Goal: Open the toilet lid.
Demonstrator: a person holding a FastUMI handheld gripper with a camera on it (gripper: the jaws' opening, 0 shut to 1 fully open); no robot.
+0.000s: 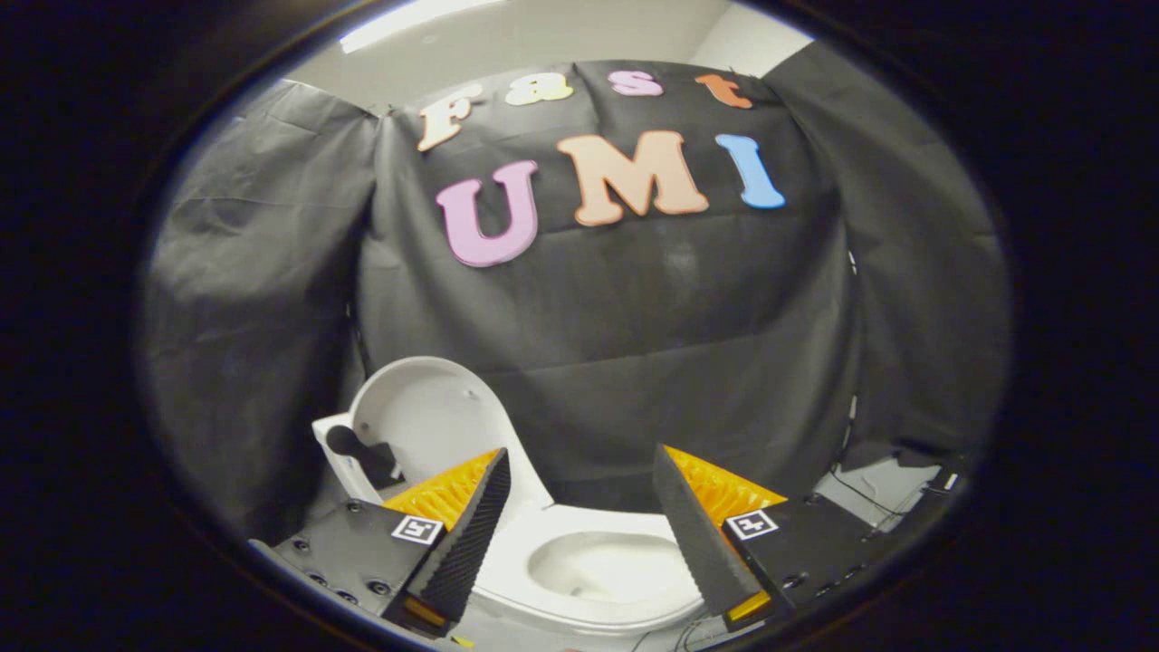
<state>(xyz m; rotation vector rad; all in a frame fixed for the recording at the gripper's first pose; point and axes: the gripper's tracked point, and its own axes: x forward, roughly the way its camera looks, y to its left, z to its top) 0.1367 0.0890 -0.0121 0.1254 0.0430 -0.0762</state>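
Gripper fingers spread, empty, with raised toilet lid beyond the left one.

The gripper view looks forward and slightly down from above the toilet, close to it, facing the black cloth wall. Its fingers (spread apart) frame the bowl at lower centre of the frame.

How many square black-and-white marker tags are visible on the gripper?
2: one marker tag sits on the left finger's base, the other marker tag on the right finger's base. The gripper is open.
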